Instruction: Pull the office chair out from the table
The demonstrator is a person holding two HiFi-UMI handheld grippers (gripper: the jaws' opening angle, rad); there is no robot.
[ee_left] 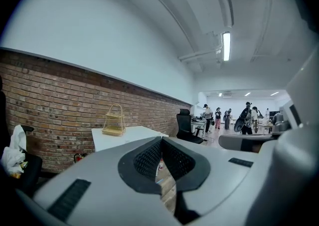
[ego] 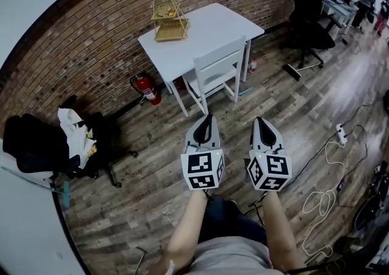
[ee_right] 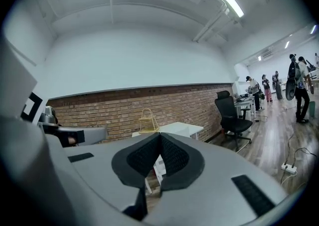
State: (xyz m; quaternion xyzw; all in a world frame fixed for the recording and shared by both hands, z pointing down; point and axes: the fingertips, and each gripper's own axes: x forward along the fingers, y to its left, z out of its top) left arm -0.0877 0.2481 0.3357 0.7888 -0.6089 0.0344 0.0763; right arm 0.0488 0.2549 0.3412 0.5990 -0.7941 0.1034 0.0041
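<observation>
A white chair (ego: 217,70) is tucked against the near side of a white table (ego: 209,25) by the brick wall. A black office chair (ego: 307,13) stands apart at the far right, near another desk. Both grippers are held side by side over the wood floor, well short of the white chair and pointing toward it. My left gripper (ego: 208,117) is shut with nothing between its jaws, and so is my right gripper (ego: 259,120). In the left gripper view the closed jaws of the left gripper (ee_left: 160,142) cover most of the table (ee_left: 124,137). The right gripper (ee_right: 159,140) likewise hides the chair.
A wicker basket (ego: 168,19) sits on the table's far corner. A red fire extinguisher (ego: 146,88) stands at the wall left of the table. A dark chair piled with clothes (ego: 42,146) is at the left. A power strip with cables (ego: 340,135) lies at the right. People stand far back (ee_right: 299,85).
</observation>
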